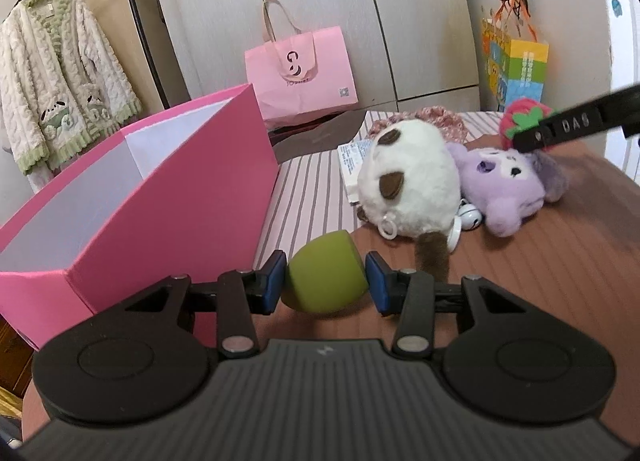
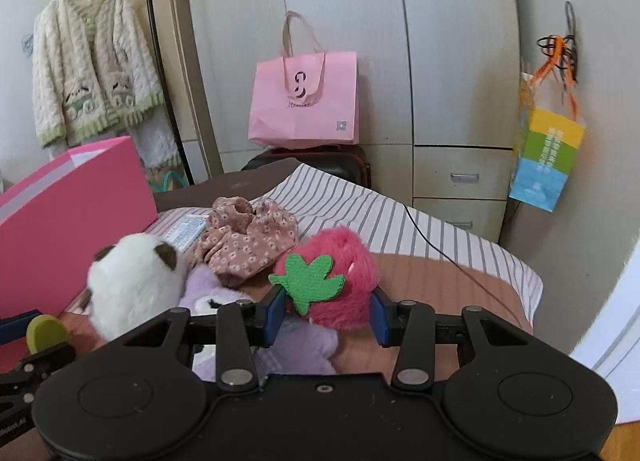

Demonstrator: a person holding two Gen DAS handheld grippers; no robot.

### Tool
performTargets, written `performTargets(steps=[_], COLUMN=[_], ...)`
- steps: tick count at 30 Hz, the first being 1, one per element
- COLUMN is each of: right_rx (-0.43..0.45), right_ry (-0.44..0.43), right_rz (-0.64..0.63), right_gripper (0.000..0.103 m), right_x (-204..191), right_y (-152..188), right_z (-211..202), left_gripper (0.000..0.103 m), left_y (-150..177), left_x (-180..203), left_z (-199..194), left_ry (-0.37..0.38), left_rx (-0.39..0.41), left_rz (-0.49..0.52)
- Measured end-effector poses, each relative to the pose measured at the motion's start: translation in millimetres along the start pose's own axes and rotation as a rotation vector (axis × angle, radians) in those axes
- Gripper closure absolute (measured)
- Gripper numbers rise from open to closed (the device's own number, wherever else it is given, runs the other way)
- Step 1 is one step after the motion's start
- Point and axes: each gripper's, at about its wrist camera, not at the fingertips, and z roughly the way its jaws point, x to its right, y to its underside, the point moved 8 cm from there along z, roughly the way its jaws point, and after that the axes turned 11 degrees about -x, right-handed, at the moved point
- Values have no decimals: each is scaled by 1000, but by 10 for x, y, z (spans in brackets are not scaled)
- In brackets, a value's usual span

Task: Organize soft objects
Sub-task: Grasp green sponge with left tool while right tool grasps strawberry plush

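Note:
My left gripper (image 1: 326,281) is shut on a green sponge ball (image 1: 324,275), just right of the open pink box (image 1: 168,197). My right gripper (image 2: 328,311) is shut on a pink plush strawberry (image 2: 340,281) with a green leaf, held above a purple plush (image 2: 280,349). A white plush with brown ears (image 1: 408,181) lies beside the purple plush (image 1: 508,189) on the bed. The strawberry (image 1: 520,117) and the right gripper's arm (image 1: 576,125) show in the left wrist view. The green ball (image 2: 44,331) and the white plush (image 2: 136,285) show at the lower left of the right wrist view.
A floral pink cloth (image 2: 248,237) and a printed packet (image 2: 186,231) lie on the striped sheet (image 2: 360,205). A pink paper bag (image 2: 304,97) stands by the wardrobe. A colourful bag (image 2: 548,153) hangs on the right wall. A fleecy jacket (image 1: 60,81) hangs at the left.

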Motion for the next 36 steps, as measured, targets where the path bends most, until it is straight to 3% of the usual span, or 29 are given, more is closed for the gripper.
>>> performTargets(steps=[7,15,21,33,36], right_rx=[28,66,69,-14,-52], right_ry=[54,179,168,155,127], right_rz=[27,-5,13,-4,-20], right_gripper=[54,54,54,54,54], right_x=[26,72,15,-317,-472], right_y=[123,162,264,591,702], right_z=[-172,-376,-577,-787,-819], left_gripper=[61,61,61,61,61], left_y=[-11,1,67,193,249], left_x=[-31,-71,-116,-184,-192], left_z=[-94,-198,-215,-344,-420], left_ry=[56,114,184,278,346], left_rx=[-10,-9,-50,-100,-124], left_rz=[-34,-72,-114,-140,-150])
